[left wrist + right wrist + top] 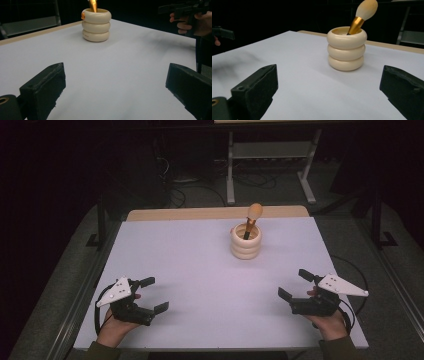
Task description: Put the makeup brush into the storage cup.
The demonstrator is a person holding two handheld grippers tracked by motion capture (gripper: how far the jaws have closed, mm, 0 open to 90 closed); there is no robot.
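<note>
Brush (pixel 253 214) in cup (pixel 246 244) — that is where your work stands, and neither tool has touched it. The cream cup, built like three stacked rings, stands on the white table (pixel 200 270) towards its far edge, a little right of centre. The brush stands in the cup handle-down, leaning, with its gold ferrule and pale bristle head rising above the rim.

Your left gripper (pixel 146 295) rests near the table's front edge, well to the near left of the cup, jaws spread wide with nothing between them. Your right gripper (pixel 296 285) sits well to the near right of the cup, likewise spread and empty. Both point inward, roughly at the cup.

You look to be at the start: the reach has not begun. Your right gripper seems the better placed, since the brush leans to that side of the cup. The next move calls for you to carry it forward and up to the exposed ferrule above the rim, line the jaws either side of it, and close there — not on the soft head. Lift along the brush's lean so the cup does not tip; the left gripper could steady the cup's wall if it does.
</note>
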